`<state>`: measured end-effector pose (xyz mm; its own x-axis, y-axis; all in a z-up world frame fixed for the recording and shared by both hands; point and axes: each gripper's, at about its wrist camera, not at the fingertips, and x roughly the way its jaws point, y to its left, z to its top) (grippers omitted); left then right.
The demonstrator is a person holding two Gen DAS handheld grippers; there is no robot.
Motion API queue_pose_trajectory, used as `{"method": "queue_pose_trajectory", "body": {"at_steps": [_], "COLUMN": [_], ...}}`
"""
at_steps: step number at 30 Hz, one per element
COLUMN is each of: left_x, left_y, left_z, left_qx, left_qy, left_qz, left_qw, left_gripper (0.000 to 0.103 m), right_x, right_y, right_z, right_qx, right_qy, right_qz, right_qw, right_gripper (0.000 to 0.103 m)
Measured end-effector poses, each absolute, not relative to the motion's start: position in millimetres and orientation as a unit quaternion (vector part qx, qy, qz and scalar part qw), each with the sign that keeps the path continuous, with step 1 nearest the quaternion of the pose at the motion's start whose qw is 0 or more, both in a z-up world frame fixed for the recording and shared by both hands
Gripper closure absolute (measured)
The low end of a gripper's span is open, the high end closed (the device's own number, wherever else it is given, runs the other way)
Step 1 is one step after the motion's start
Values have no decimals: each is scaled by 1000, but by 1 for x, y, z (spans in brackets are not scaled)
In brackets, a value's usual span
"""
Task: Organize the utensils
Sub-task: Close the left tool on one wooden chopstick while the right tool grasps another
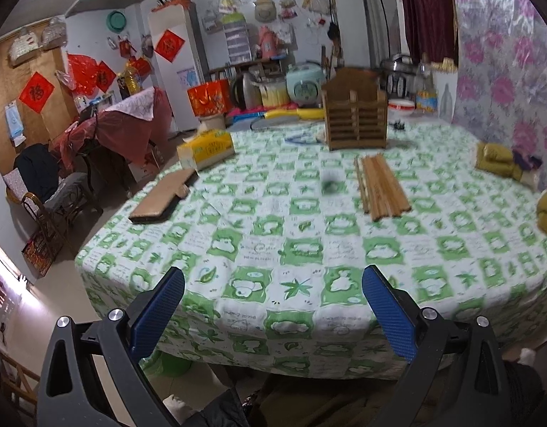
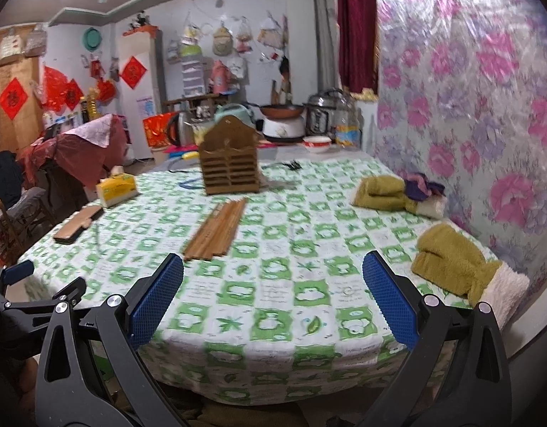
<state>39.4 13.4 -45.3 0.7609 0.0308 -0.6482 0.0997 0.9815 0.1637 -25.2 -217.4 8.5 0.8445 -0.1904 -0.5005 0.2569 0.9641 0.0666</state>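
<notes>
Both the left gripper (image 1: 273,306) and right gripper (image 2: 273,300) hang wide open and empty off the table's (image 2: 273,338) near edge, chopsticks (image 2: 216,227) mid-table before the wooden holder (image 2: 230,163), so grabbing the loose bundle could scatter them.

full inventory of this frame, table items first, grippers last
chopsticks: one bundle, brown, mid-table, lying flat
utensil holder: 1, brown wood, upright behind the chopsticks
tissue pack: 1, yellow, left edge of table
flat case: 1, tan, near the tissue pack
mittens: 2, mustard with white cuffs, right side by the wall
tablecloth: 1, green and white check
left gripper: blue pads, open, at near table edge
right gripper: blue pads, open, at near edge
</notes>
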Motion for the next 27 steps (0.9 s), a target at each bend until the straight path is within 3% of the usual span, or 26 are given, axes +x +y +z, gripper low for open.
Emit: {"method": "queue_pose_trajectory", "body": {"at_steps": [12, 27], "left_x": [145, 229], "left_y": [-21, -55], "left_z": [-101, -112], "left_qx": [134, 173], "left_qy": [444, 481], "left_qz": [-82, -129], "left_qw": [882, 850], "left_gripper": [5, 4], "right_x": [59, 118], "right_y": [-240, -250], "right_z": [-54, -53], "right_qx": [64, 44], "right_qy": [350, 369], "right_qz": [-100, -82], "right_qw": [929, 925], "right_gripper": [6, 6]}}
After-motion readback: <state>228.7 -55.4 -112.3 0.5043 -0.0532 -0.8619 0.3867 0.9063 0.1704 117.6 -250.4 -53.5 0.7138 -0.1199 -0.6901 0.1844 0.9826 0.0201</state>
